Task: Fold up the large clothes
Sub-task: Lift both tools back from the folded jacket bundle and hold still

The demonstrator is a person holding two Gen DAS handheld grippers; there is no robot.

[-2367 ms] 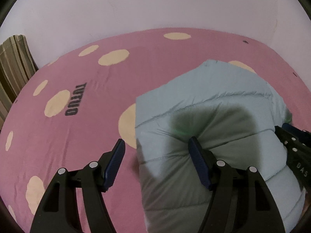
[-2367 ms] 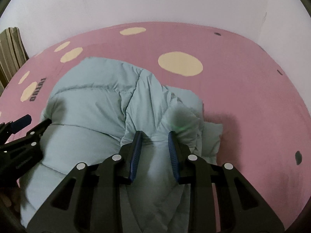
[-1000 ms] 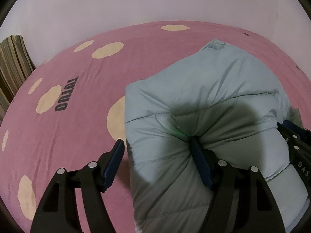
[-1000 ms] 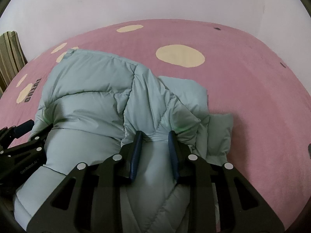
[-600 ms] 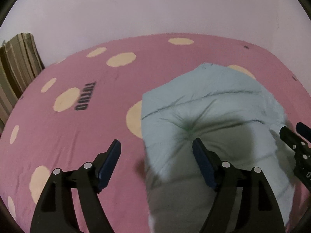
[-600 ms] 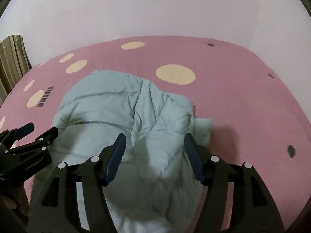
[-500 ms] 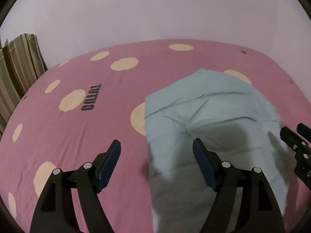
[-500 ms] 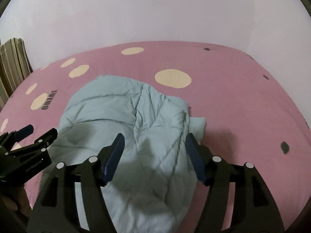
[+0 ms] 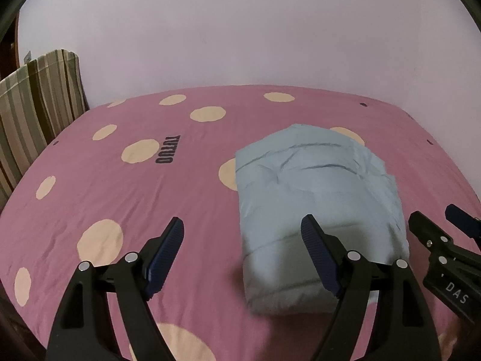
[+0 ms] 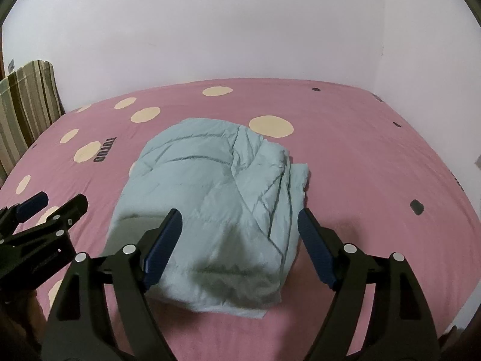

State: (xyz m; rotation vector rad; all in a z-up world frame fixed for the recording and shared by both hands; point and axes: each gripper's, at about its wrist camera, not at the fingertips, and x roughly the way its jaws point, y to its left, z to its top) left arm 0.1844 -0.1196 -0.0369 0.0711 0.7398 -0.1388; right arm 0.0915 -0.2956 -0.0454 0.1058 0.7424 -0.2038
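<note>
Pink dotted bedsheet [image 9: 120, 198], plain white walls [image 10: 210, 30], striped curtain [image 9: 33, 96] at left.

left wrist: faces bed [image 9: 120, 180] | right wrist: same (slightly rightward, seemingly) | shared: jacket [image 9: 315, 186] [image 10: 216, 186]

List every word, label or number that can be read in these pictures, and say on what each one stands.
"TUTUO": dark letters on the pink sheet, seen upside down; it shows smaller in the right wrist view.
"DAS": white letters on the right gripper at the edge of the left wrist view; the rest of the word is cut off.
The jacket shows no text.
Faint print on the left gripper in the right wrist view is too dim to read.
</note>
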